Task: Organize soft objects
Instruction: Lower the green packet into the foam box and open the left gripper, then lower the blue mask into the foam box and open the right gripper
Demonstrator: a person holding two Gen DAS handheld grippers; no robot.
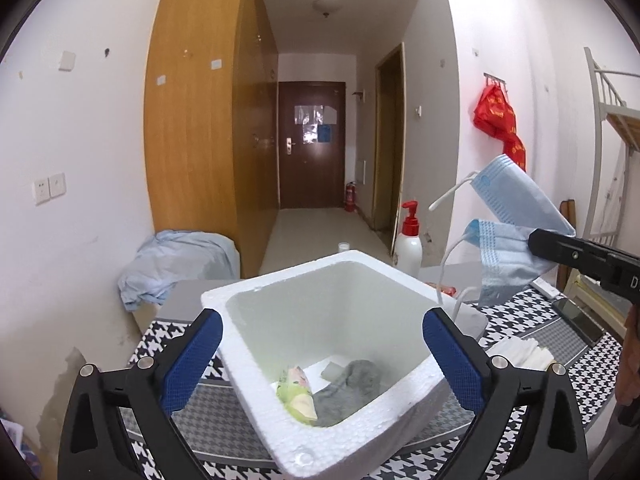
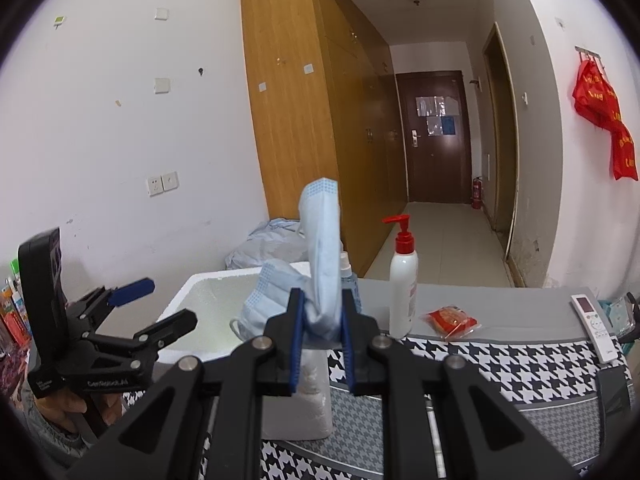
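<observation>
A white foam box stands on the houndstooth table; inside lie a grey cloth and a floral tissue pack. My left gripper is open, its blue pads on either side of the box, empty. My right gripper is shut on blue face masks, held above the box's right rim. The masks also show at the right of the left wrist view, straps dangling, with the right gripper. The left gripper shows at left in the right wrist view.
A white pump bottle with red top, a red packet and a white remote sit on the table behind and right of the box. Folded white tissues and a phone lie at right. A blue cloth pile sits far left.
</observation>
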